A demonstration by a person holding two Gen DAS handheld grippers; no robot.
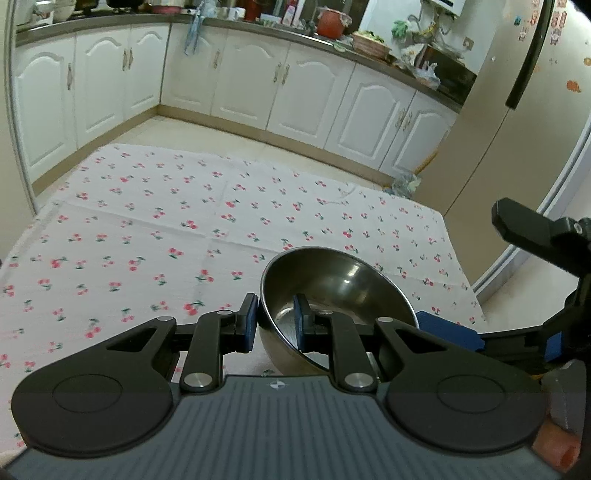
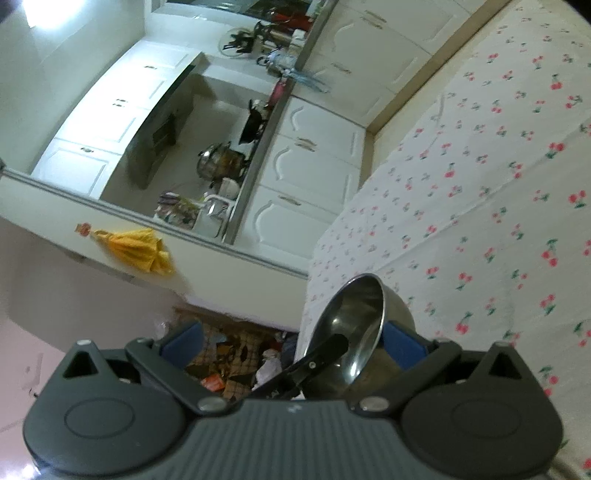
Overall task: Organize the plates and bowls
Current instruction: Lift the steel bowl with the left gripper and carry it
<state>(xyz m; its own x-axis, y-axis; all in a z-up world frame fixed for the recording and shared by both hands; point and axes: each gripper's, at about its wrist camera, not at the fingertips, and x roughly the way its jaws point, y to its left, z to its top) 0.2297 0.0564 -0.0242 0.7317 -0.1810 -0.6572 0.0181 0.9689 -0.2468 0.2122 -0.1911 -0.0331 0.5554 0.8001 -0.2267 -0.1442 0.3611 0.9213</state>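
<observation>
A steel bowl [image 1: 332, 291] is held tilted above the cherry-print cloth [image 1: 184, 221]. My left gripper [image 1: 275, 323] is shut on the bowl's near rim, one blue pad outside and one inside. My right gripper [image 2: 291, 341] is open with its jaws wide apart; its right blue pad lies against the outside of the bowl [image 2: 354, 325], and the left pad hangs free over the floor. The right gripper also shows in the left wrist view [image 1: 517, 280] at the bowl's right side. No plates are in view.
The cloth-covered table [image 2: 480, 206] fills the middle. White kitchen cabinets [image 1: 258, 85] and a cluttered counter [image 1: 332, 26] run along the back. A fridge door [image 1: 517, 110] stands at the right. Rubbish lies on the floor [image 2: 240, 354] off the table edge.
</observation>
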